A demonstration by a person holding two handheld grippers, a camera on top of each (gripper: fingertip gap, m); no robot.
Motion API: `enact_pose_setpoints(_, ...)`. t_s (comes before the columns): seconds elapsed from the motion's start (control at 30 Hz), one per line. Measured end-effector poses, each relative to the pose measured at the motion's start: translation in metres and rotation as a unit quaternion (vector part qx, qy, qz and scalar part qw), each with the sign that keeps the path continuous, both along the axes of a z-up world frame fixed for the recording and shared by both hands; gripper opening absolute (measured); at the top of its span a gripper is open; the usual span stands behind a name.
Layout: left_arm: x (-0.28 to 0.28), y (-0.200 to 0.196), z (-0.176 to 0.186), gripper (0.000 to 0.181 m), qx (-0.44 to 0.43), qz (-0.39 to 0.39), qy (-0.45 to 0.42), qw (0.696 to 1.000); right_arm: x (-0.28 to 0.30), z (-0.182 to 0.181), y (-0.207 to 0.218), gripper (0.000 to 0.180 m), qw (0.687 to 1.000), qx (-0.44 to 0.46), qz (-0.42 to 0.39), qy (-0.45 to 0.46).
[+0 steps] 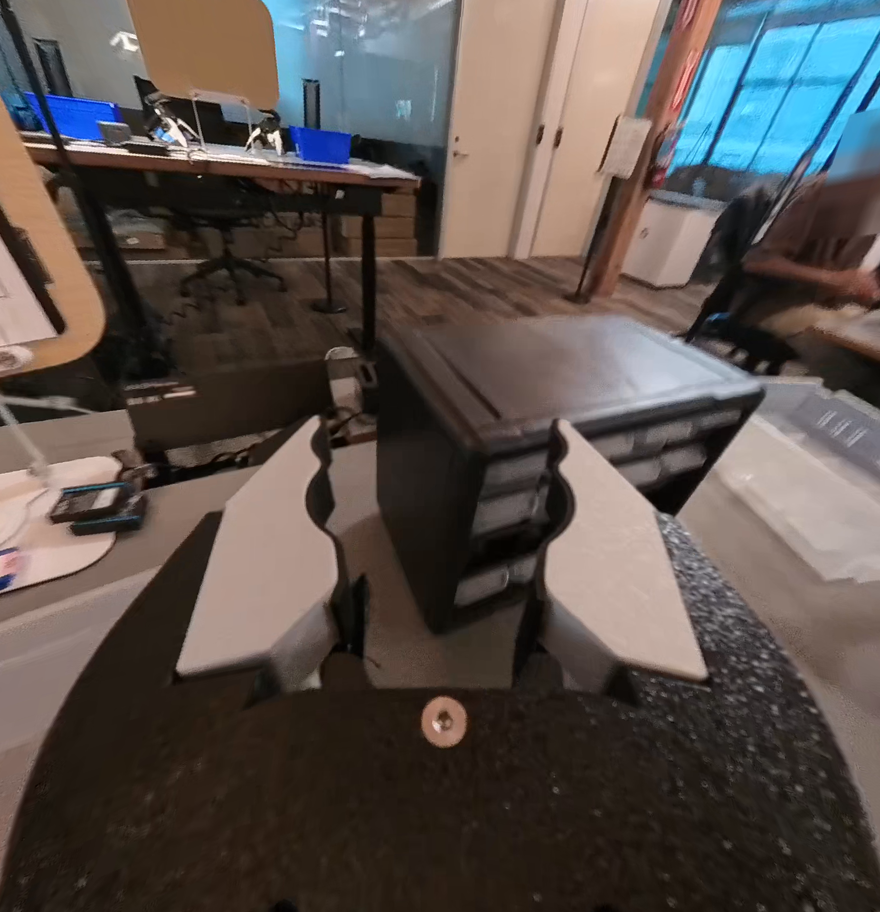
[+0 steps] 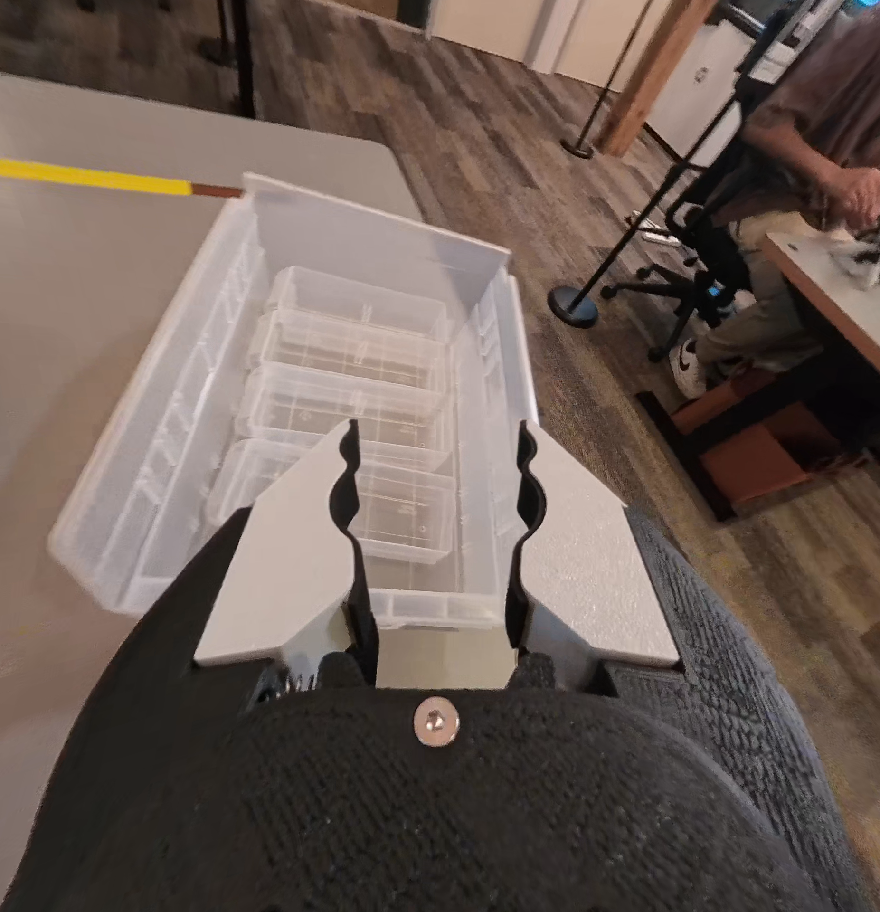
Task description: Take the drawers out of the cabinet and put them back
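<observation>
A black cabinet (image 1: 551,409) stands on the grey table, seen from its front left corner. Clear drawers (image 1: 512,476) fill most of its front, and some lower slots look dark, though the view is blurred. My left gripper (image 1: 438,434) is open and empty, a little in front of the cabinet's left corner. In the right wrist view a clear plastic bin (image 2: 132,493) lies on the table with several small clear drawers (image 2: 354,355) lined up inside it. My right gripper (image 2: 438,427) is open and empty, just above the nearest drawer (image 2: 403,508).
The bin (image 1: 798,493) lies right of the cabinet, near the table's right edge. A strip of yellow tape (image 2: 82,175) crosses the table beyond it. Small black devices (image 1: 97,508) sit on a white pad at left. A person (image 2: 798,172) sits at another desk to the right.
</observation>
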State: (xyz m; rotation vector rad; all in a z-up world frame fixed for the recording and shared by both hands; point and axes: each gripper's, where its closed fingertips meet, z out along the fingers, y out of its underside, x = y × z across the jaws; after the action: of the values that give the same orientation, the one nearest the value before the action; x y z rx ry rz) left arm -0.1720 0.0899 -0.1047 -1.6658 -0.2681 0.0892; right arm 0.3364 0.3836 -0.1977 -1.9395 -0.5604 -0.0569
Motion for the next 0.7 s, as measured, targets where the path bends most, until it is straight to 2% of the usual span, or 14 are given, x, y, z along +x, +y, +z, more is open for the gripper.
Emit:
enact_pose_setpoints(0.07, 0.006, -0.021, -0.018, 0.101, -0.049, 0.027, 0.036, 0.998, 0.026, -0.006, 0.007, 0.067, 0.999, 0.007, -0.036, 0.023)
enact_pose_setpoints(0.17, 0.001, -0.066, -0.054, 0.101, -0.112, 0.086, 0.073, 0.987, 0.064, -0.027, 0.017, 0.076, 0.996, -0.005, -0.076, 0.049)
enact_pose_setpoints(0.27, -0.009, -0.114, -0.084, 0.104, -0.135, 0.148, 0.086, 0.976, 0.082, -0.061, 0.023, 0.080, 0.992, -0.064, -0.073, 0.081)
enact_pose_setpoints(0.33, -0.017, -0.147, -0.110, 0.110, -0.180, 0.190, 0.085, 0.961, 0.081, -0.082, 0.024, 0.080, 0.986, -0.109, -0.054, 0.111)
enact_pose_setpoints(0.4, -0.023, -0.178, -0.141, 0.118, -0.252, 0.213, 0.075, 0.941, 0.080, -0.098, 0.025, 0.069, 0.982, -0.141, -0.045, 0.118)
enact_pose_setpoints(0.47, -0.018, -0.201, -0.172, 0.128, -0.318, 0.195, 0.024, 0.928, 0.079, -0.106, 0.026, 0.052, 0.980, -0.152, -0.039, 0.122)
enact_pose_setpoints(0.53, -0.008, -0.208, -0.186, 0.132, -0.320, 0.166, -0.022, 0.932, 0.076, -0.109, 0.027, 0.032, 0.977, -0.162, -0.033, 0.132)
enact_pose_setpoints(0.6, -0.011, -0.213, -0.190, 0.130, -0.313, 0.171, -0.017, 0.934, 0.070, -0.109, 0.026, 0.006, 0.975, -0.168, -0.010, 0.146)
enact_pose_setpoints(0.7, -0.018, -0.214, -0.197, 0.119, -0.311, 0.182, -0.001, 0.933, 0.066, -0.109, 0.021, 0.004, 0.975, -0.168, 0.019, 0.141)
